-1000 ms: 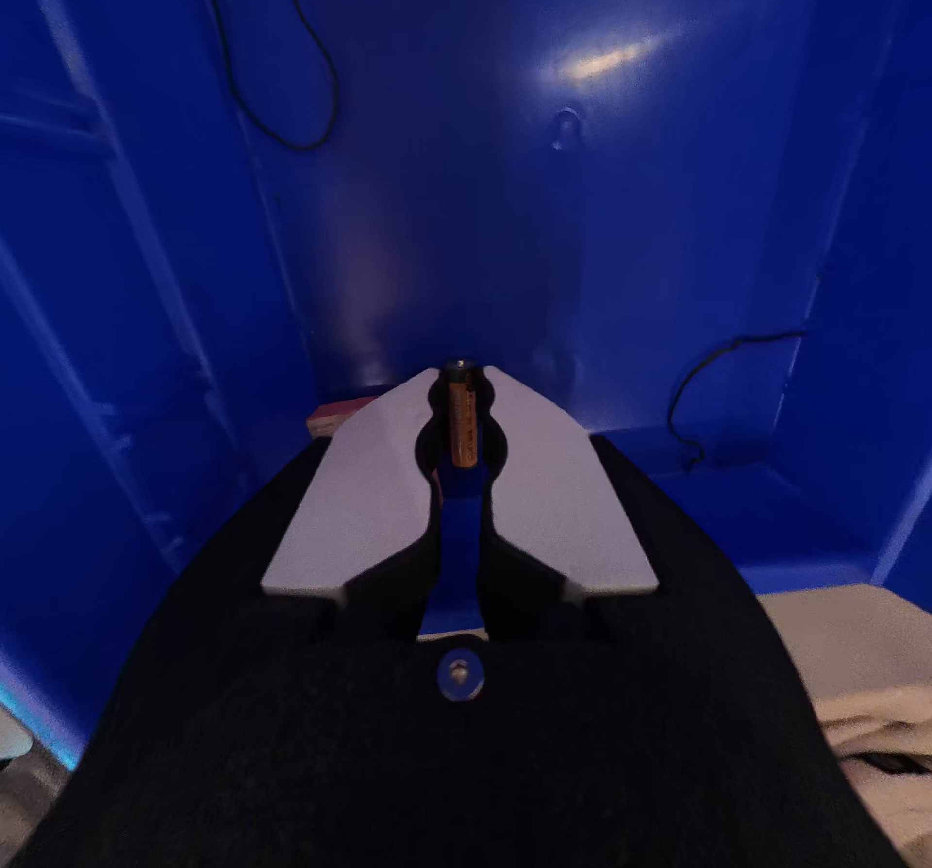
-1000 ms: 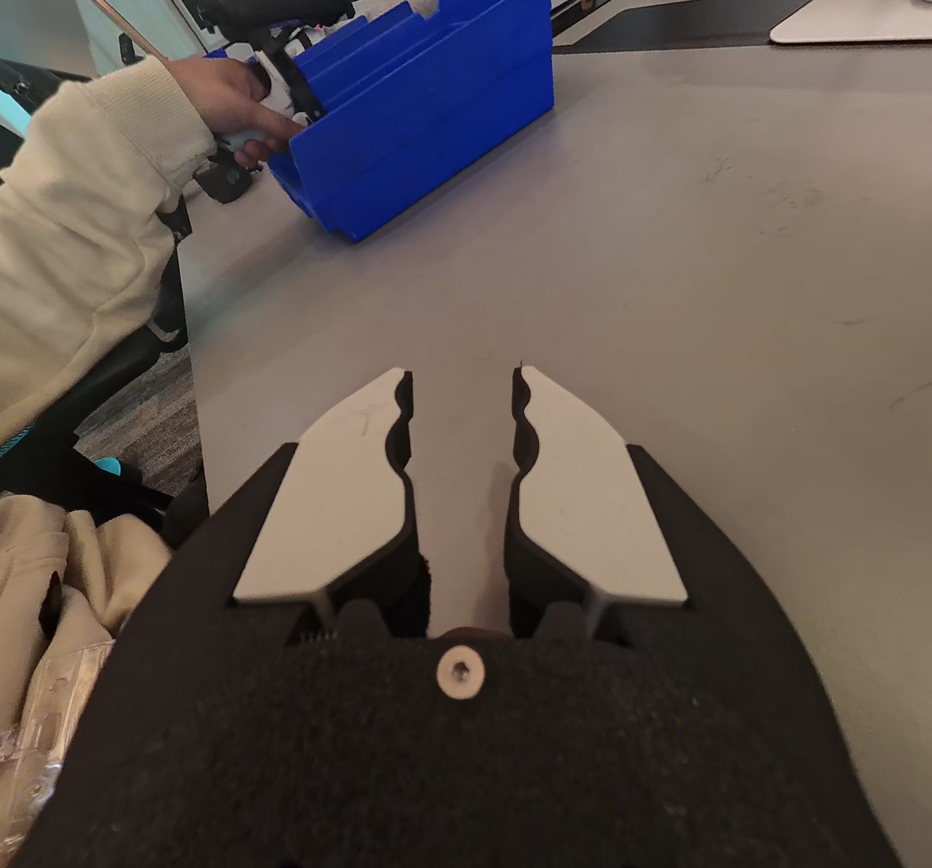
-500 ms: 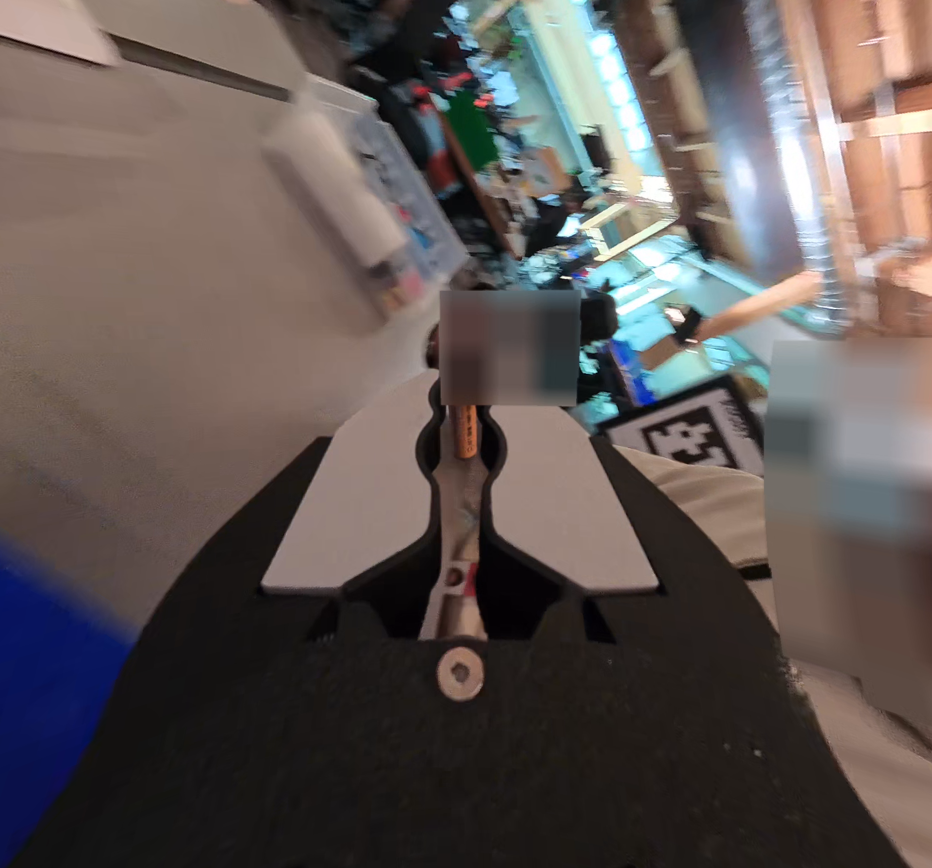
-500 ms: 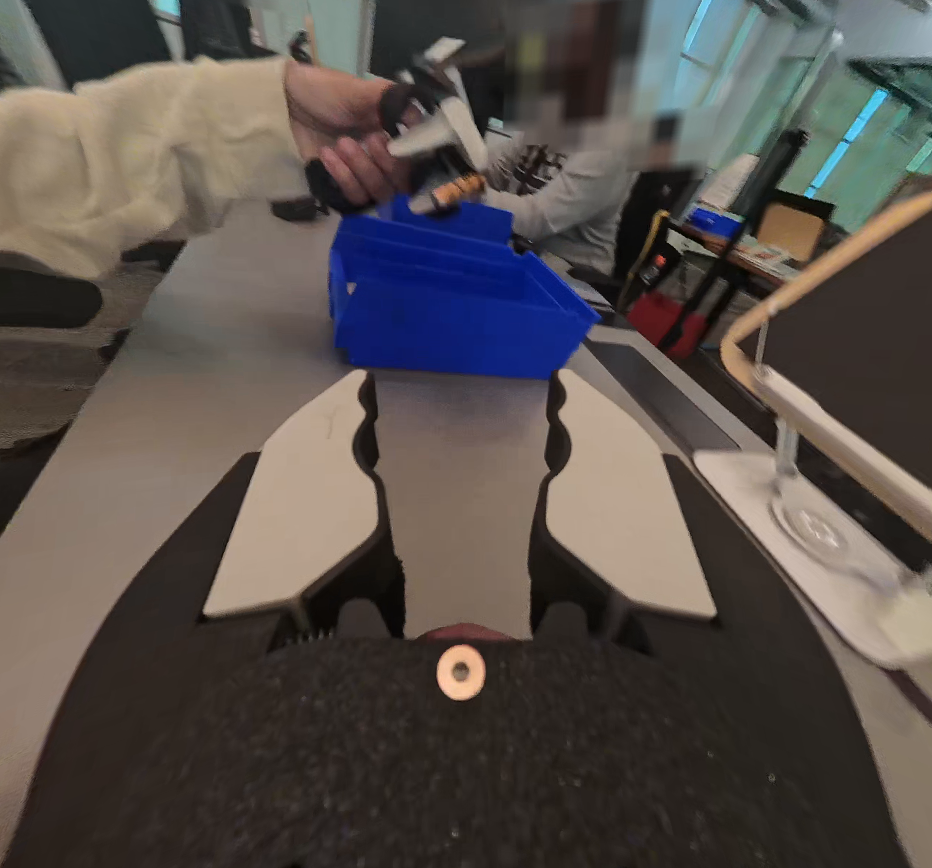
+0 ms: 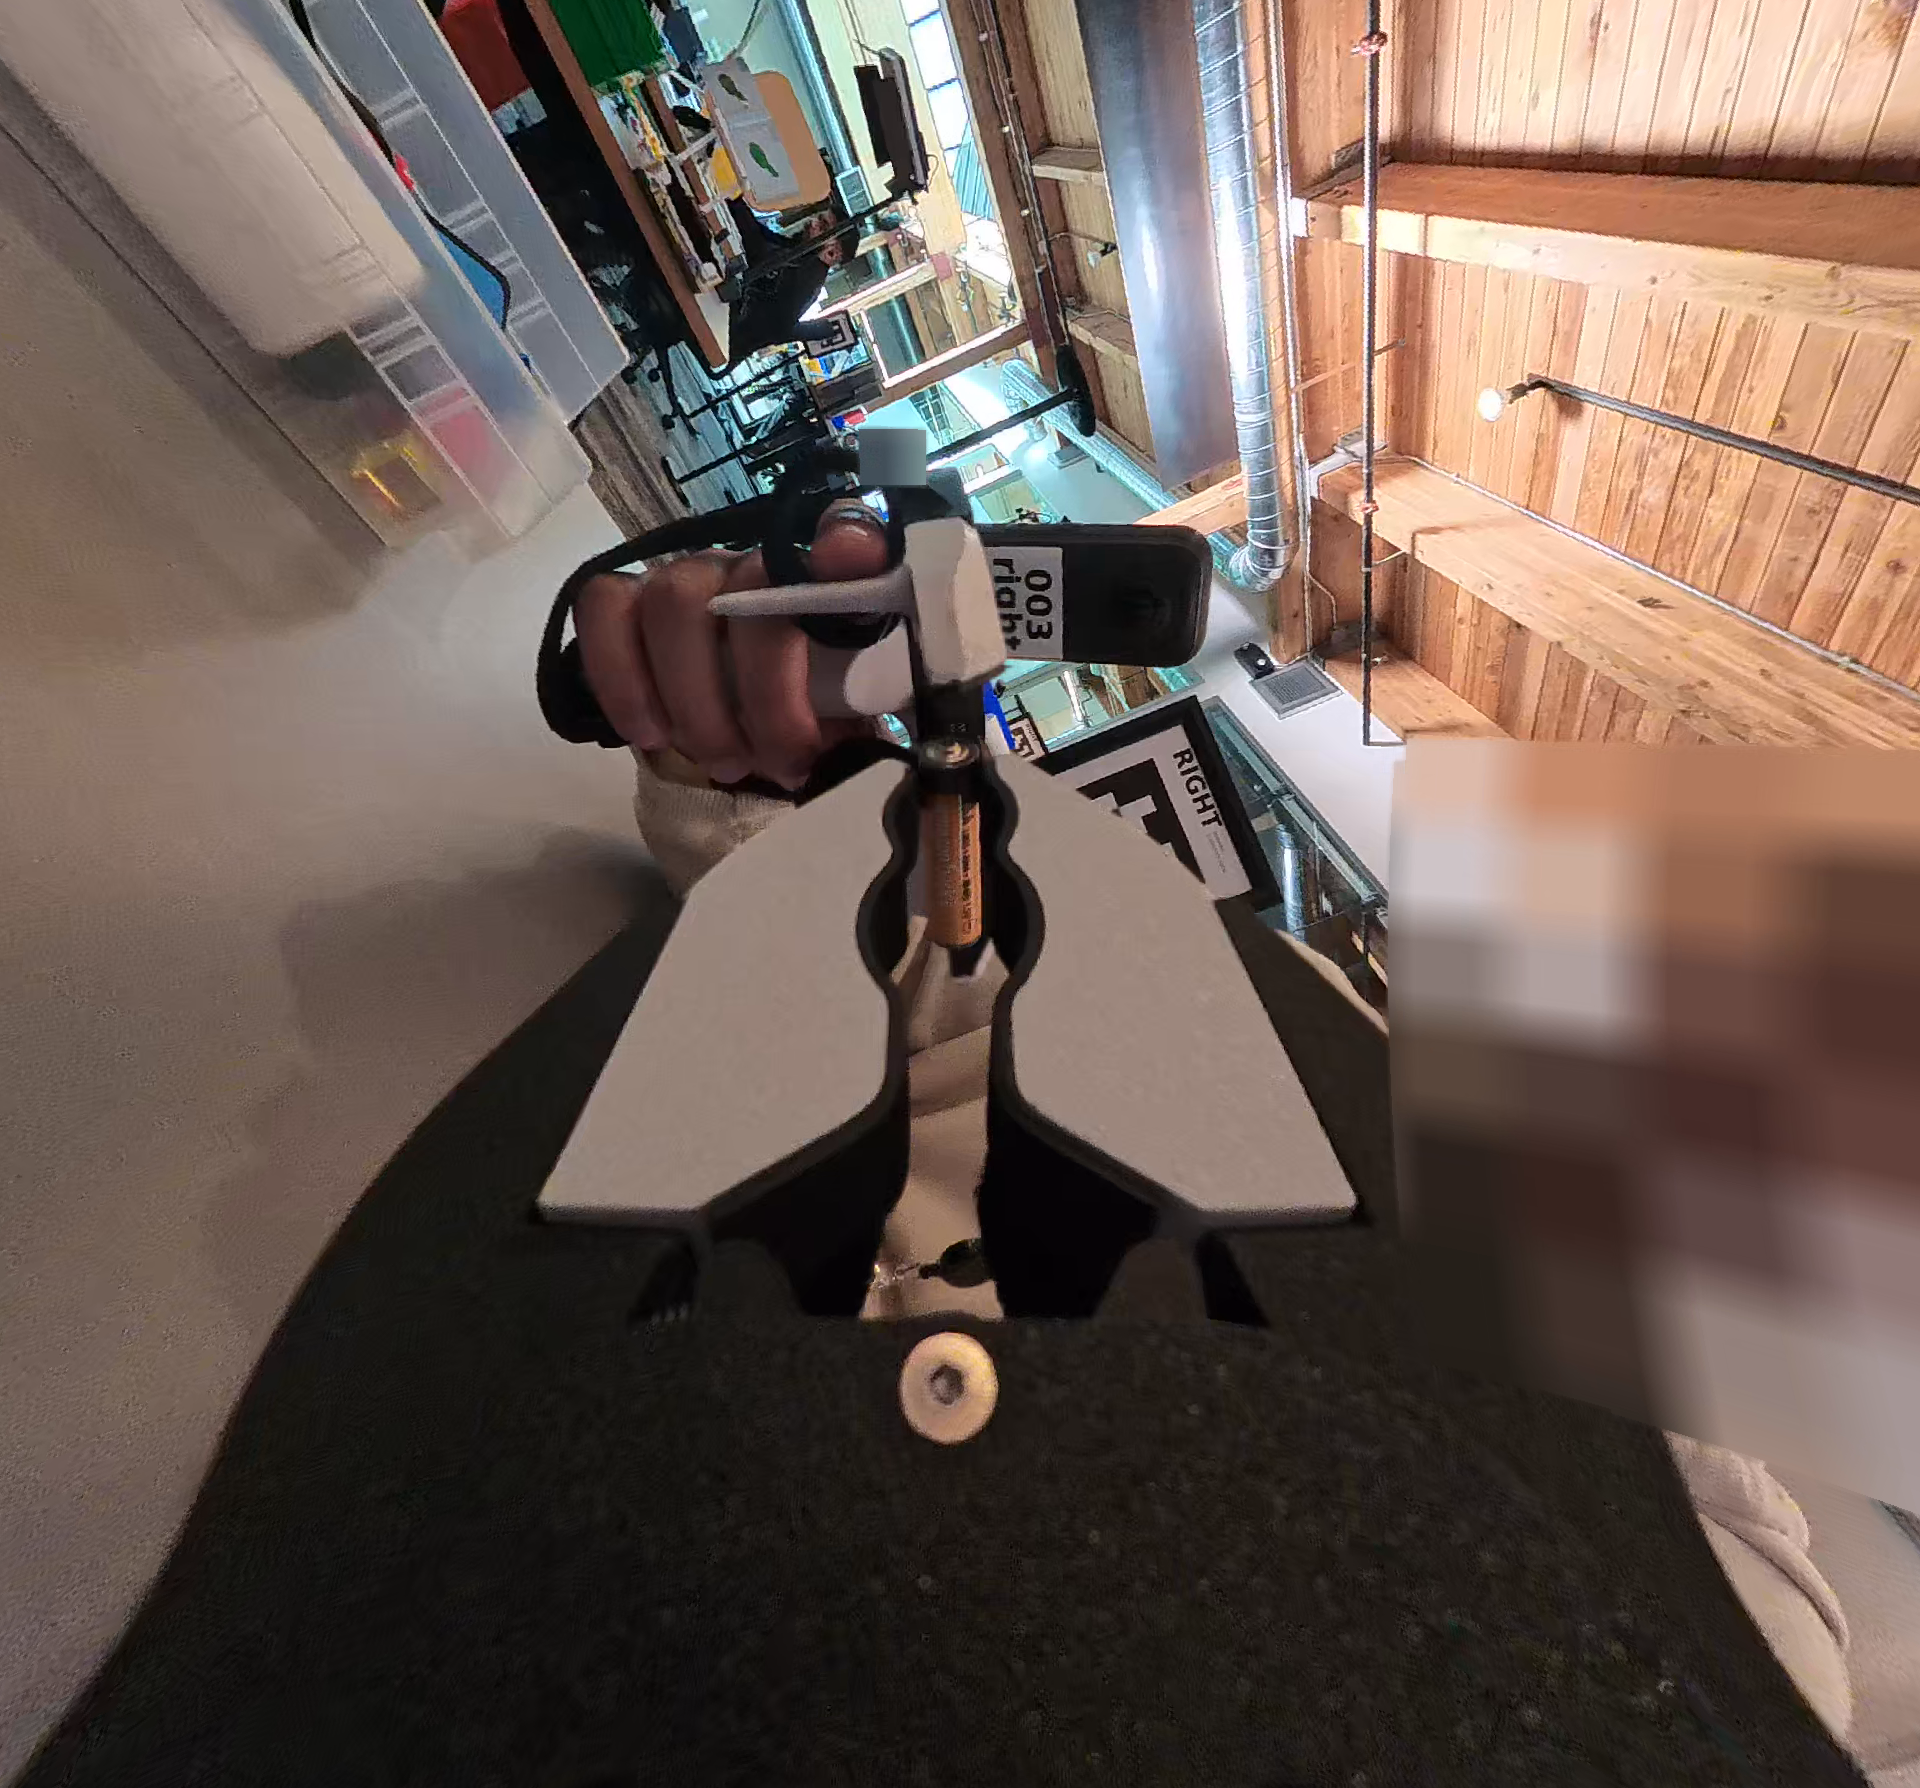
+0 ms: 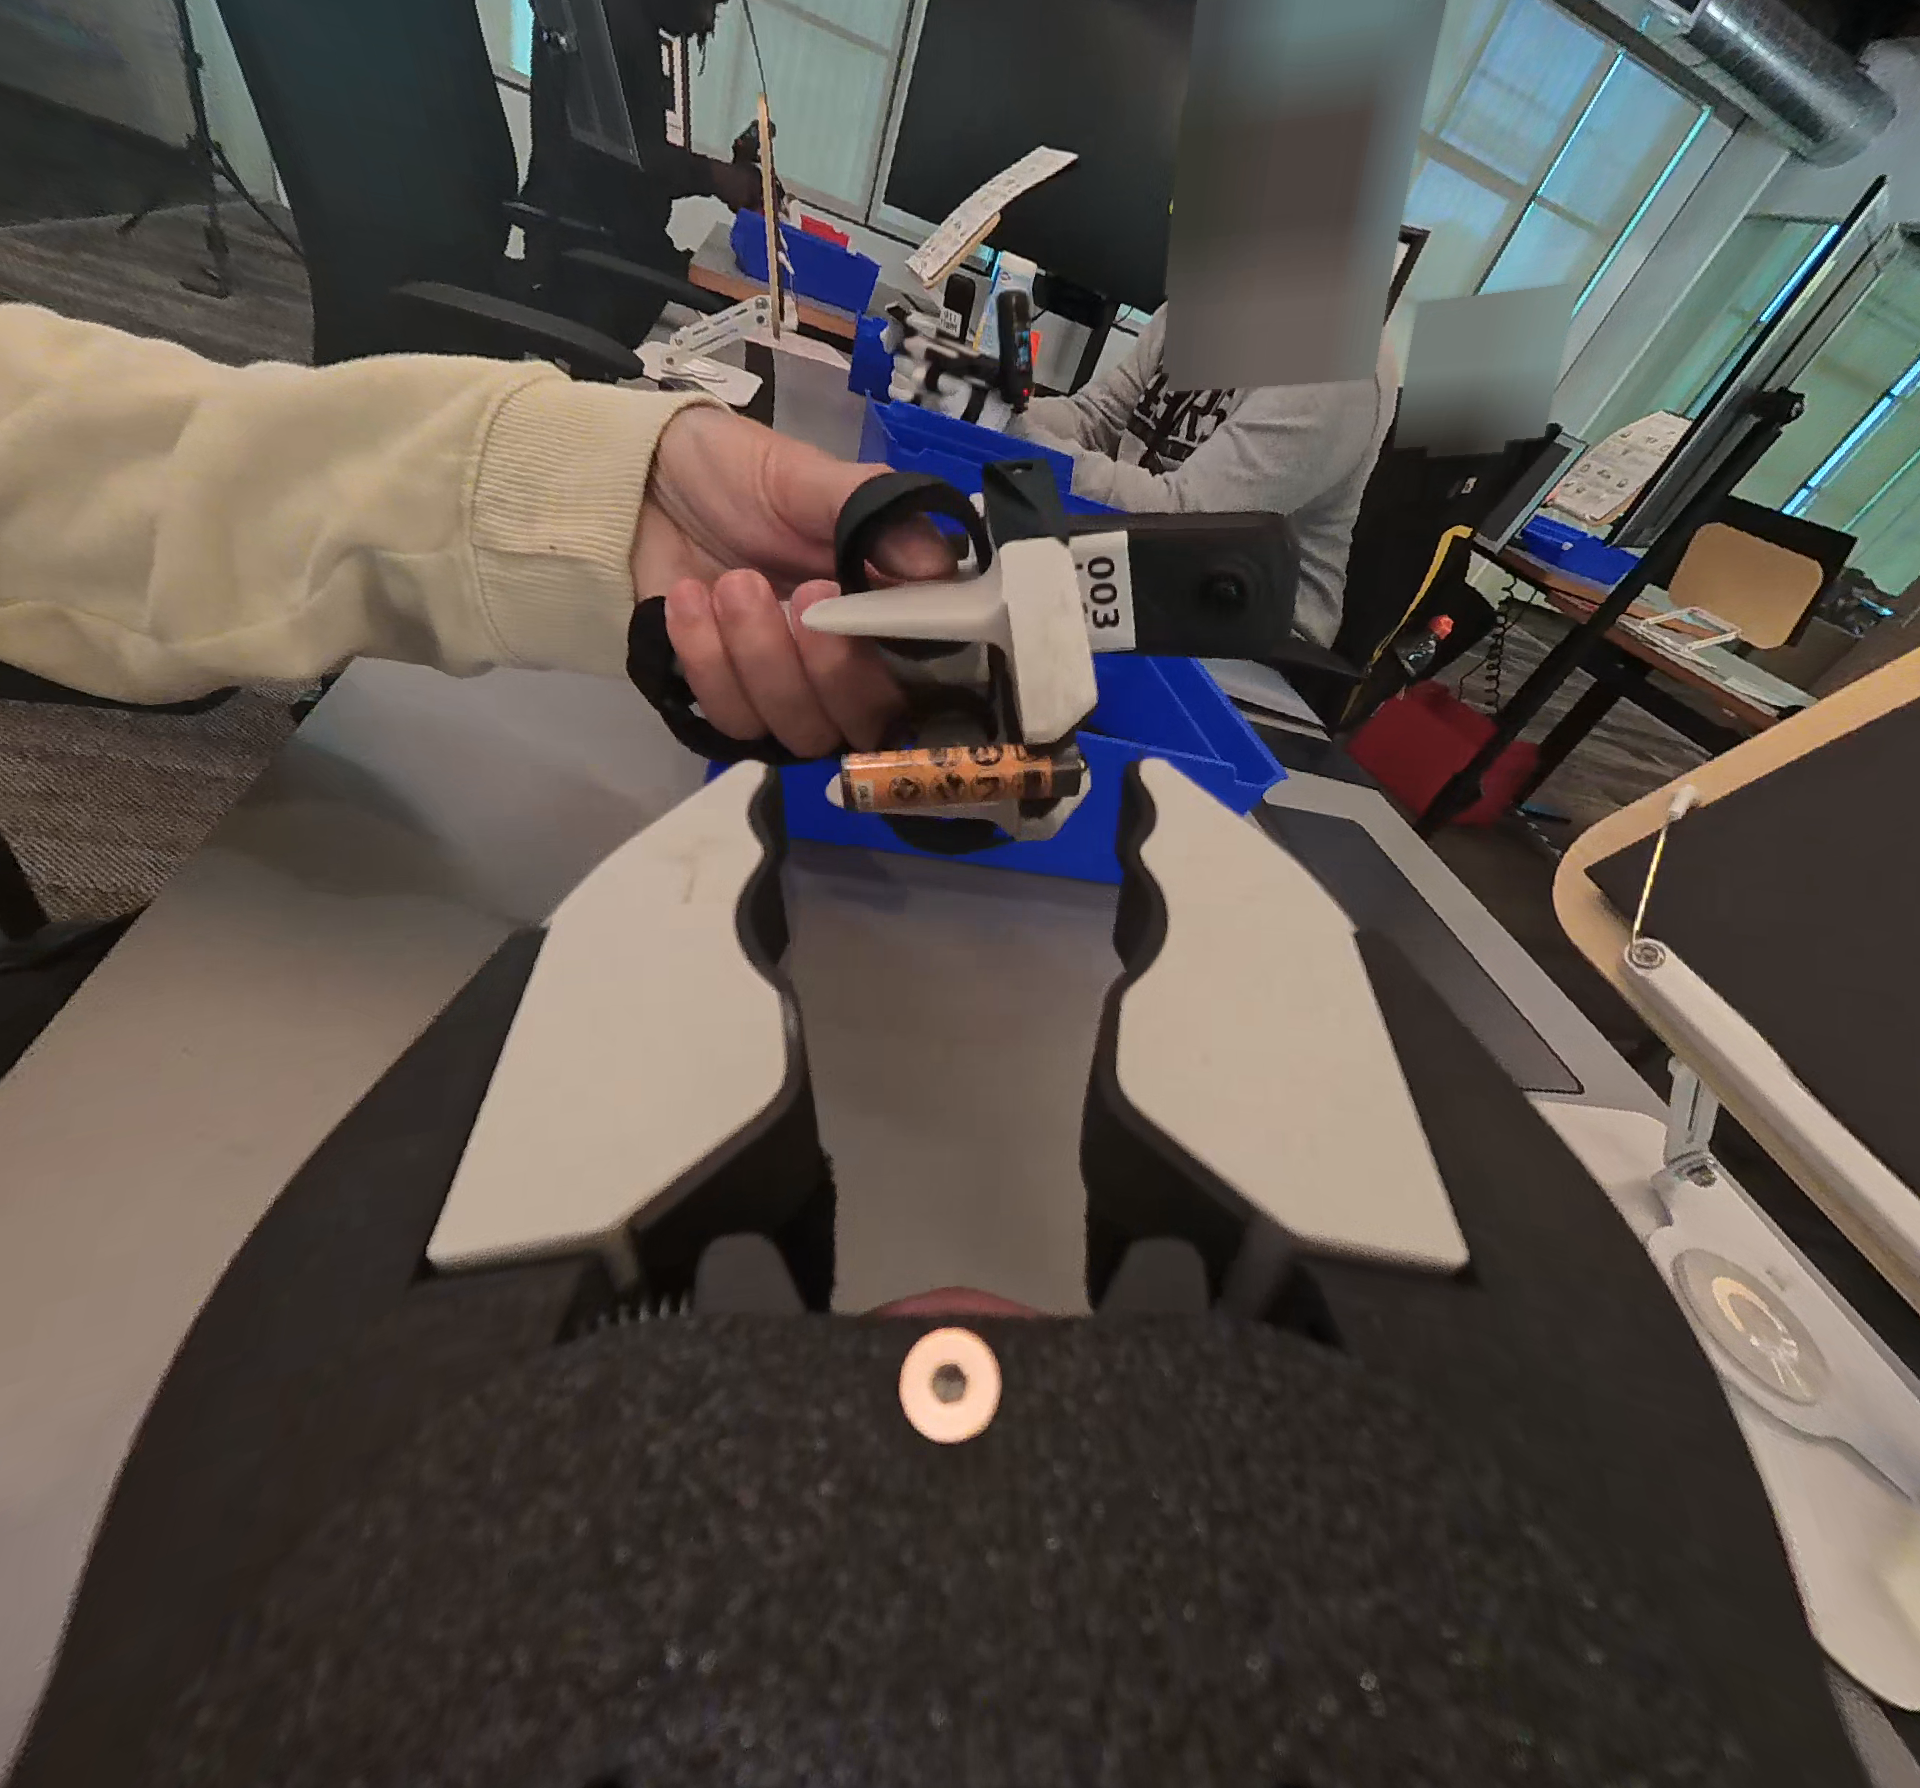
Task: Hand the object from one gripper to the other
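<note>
An orange battery (image 5: 954, 871) is clamped between the fingers of my left gripper (image 5: 951, 788), which is shut on it and held up in the air. In the right wrist view the battery (image 6: 956, 780) lies crosswise, held by the left gripper (image 6: 1044, 751) in a hand with a cream sleeve. My right gripper (image 6: 951, 788) is open wide and empty. Its fingertips sit on either side of the battery, just short of it, with no touch. The right gripper (image 5: 914, 637) also shows close ahead in the left wrist view.
A blue bin (image 6: 1174, 730) stands on the grey table (image 6: 260, 907) behind the battery. A monitor on a white stand (image 6: 1766, 1094) is at the right. A clear plastic box (image 5: 416, 367) sits on the table. Other people sit at desks farther back. Less than 4 cm separates the two grippers' tips.
My left gripper has lifted the battery out of the blue bin and swung it up to face the right gripper. My right gripper has risen off the table, opened wider and closed in on the battery.
</note>
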A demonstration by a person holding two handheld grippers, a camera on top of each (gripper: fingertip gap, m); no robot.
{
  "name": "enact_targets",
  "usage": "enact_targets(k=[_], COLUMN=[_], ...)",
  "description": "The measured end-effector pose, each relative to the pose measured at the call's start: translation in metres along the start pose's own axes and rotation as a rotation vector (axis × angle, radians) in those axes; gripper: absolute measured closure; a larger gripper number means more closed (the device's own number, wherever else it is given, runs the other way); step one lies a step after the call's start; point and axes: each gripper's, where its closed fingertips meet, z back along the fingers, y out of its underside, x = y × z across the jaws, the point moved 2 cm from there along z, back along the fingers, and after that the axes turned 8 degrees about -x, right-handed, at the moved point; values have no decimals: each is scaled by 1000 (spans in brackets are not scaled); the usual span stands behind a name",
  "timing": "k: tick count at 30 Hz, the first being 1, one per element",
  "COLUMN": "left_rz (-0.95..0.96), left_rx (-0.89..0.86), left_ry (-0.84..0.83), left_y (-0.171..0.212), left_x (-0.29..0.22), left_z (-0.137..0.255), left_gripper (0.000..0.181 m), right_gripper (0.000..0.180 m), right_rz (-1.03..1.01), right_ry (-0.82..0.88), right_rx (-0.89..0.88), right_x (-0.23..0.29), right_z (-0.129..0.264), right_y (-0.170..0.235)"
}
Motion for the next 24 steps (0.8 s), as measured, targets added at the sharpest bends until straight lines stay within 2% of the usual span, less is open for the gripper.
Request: enact_targets(k=[1, 4, 6, 12, 16, 22, 24], left_rz=[6, 19, 39, 26, -11, -20, -30], left_rx=[-4, -8, -14, -24, -42, -41, -41], left_ry=[3, 6, 32, 16, -6, -20, -34], left_y=[-1, 0, 0, 2, 0, 3, 3], left_x=[0, 2, 0, -2, 0, 4, 6], left_z=[-1, -3, -5, -7, -7, -11, -11], left_gripper=[171, 171, 171, 171, 171, 171, 165], right_gripper=[119, 122, 135, 136, 131, 133, 133], right_rz=[0, 0, 23, 56, 2, -5, -8], right_ry=[3, 14, 5, 29, 25, 31, 32], right_rx=[6, -5, 48, 38, 29, 34, 60], right_x=[-1, -4, -3, -1, -1, -2, -2], right_z=[0, 0, 0, 2, 1, 2, 3], right_y=[2, 3, 9, 7, 8, 9, 11])
